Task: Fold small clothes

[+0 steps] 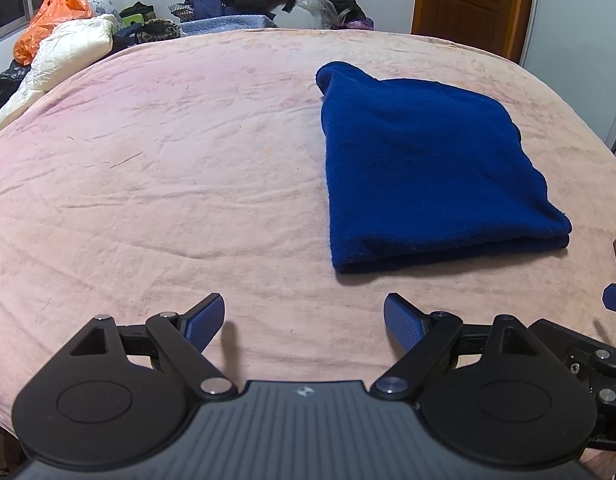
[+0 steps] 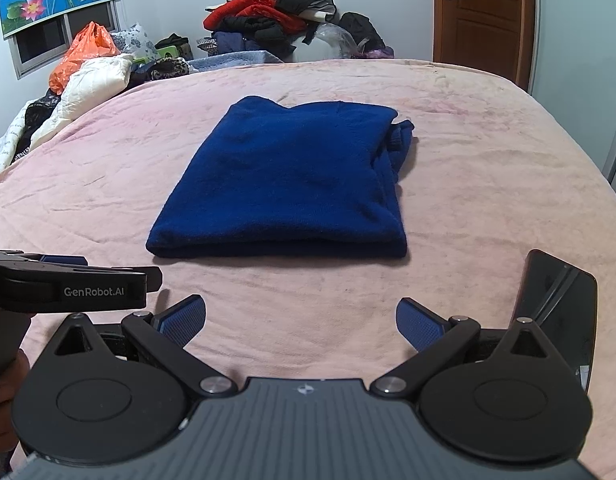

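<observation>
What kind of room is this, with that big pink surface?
Most likely a bedroom at home. The pink surface looks like a bed under a blanket, a heap of clothes is piled against the far wall, and a wooden door stands at the right.

Two matching handheld grippers, matte black; left gripper [image 1: 304, 320] and right gripper [image 2: 301, 322] each with blue, fine-textured pads [image 1: 204, 320] on short angled fingers; black link arms pinned by silver round screws [image 1: 213, 385]; two large round black discs flanking a ribbed grey centre plate [image 2: 304, 420] with a small pale logo; white "GenRobot.AI" lettering [image 2: 94, 291] on the left gripper's side.
</observation>
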